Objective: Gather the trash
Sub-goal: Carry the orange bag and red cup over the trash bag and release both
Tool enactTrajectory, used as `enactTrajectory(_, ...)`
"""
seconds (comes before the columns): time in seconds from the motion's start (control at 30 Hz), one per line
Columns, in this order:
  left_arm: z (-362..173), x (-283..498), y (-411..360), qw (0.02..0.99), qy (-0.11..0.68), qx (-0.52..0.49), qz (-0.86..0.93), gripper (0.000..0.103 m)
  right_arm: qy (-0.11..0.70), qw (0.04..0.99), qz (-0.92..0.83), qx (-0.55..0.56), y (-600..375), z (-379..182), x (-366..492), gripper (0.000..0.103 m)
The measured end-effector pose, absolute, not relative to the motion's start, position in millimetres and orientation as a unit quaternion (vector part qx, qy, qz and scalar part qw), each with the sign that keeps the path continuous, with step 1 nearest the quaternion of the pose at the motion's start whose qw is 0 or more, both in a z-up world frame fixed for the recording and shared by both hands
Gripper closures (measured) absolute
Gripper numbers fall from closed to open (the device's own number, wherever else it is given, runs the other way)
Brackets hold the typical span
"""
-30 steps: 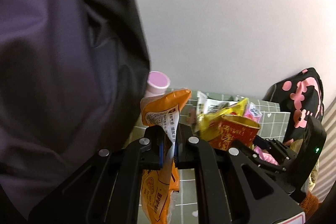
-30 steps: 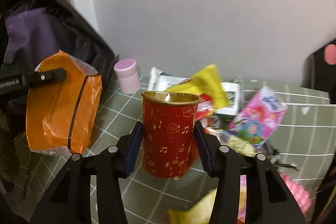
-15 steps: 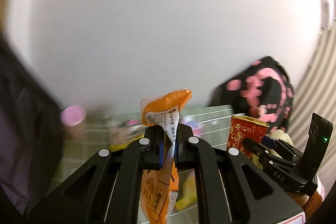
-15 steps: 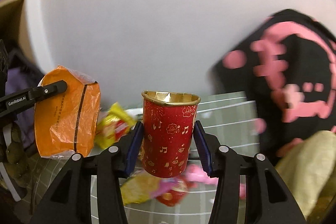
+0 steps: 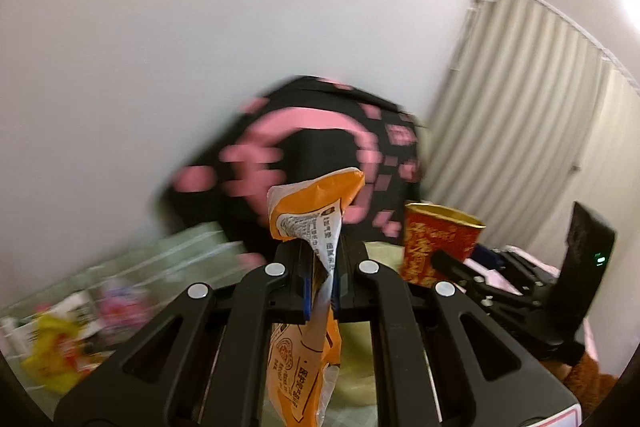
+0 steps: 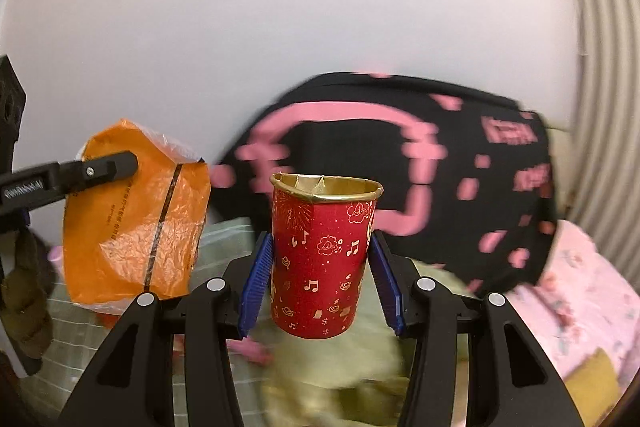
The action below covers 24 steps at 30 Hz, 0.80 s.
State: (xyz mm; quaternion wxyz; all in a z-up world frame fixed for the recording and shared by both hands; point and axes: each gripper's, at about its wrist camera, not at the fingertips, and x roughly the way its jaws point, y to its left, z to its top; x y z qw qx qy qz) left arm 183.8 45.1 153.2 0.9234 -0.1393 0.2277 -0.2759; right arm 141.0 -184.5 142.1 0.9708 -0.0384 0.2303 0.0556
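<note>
White wall fills the background, with a black bag printed in pink (image 6: 400, 163) leaning against it and pale curtains (image 5: 520, 115) off to one side. Both hands are up off the green checked cloth (image 5: 192, 251). The left gripper (image 5: 320, 287) is pinched tight on an orange snack wrapper (image 5: 316, 211) (crumpled, its lower end hanging below the pads). The right gripper (image 6: 320, 283) clasps a red paper cup (image 6: 320, 259) upright between its blue pads. Blurred litter (image 5: 56, 355) lies on the cloth.
</note>
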Motion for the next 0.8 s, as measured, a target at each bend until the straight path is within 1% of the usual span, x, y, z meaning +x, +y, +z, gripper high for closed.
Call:
enactTrajectory(0.2, 150.6, 208.6, -29.1, 0.889, 0.262, -0.142, -0.349, 0.097, 0.232, 0.972, -0.023, -0.027, -248.6, 142.9, 132.9, 0.057)
enactTrajectory(0.47, 129.8, 234.6, -103.7, 0.859, 0.289, -0.131, -0.401, 0.097, 0.256, 0.963, -0.083, -0.011, -311.4, 122.8, 142.0, 0.057)
enactTrajectory(0.6, 108.1, 249.2, -130.8, 0.841, 0.314, -0.127, -0.422, 0.097, 0.262, 0.961, -0.093, -0.009, -324.6, 116.9, 147.7, 0.057)
enactTrajectory(0.8, 70.1, 258.4, -150.4, 0.847, 0.365, -0.069, -0.381, 0.097, 0.253, 0.962, -0.101, -0.006, -336.0, 118.2, 148.6, 0.057)
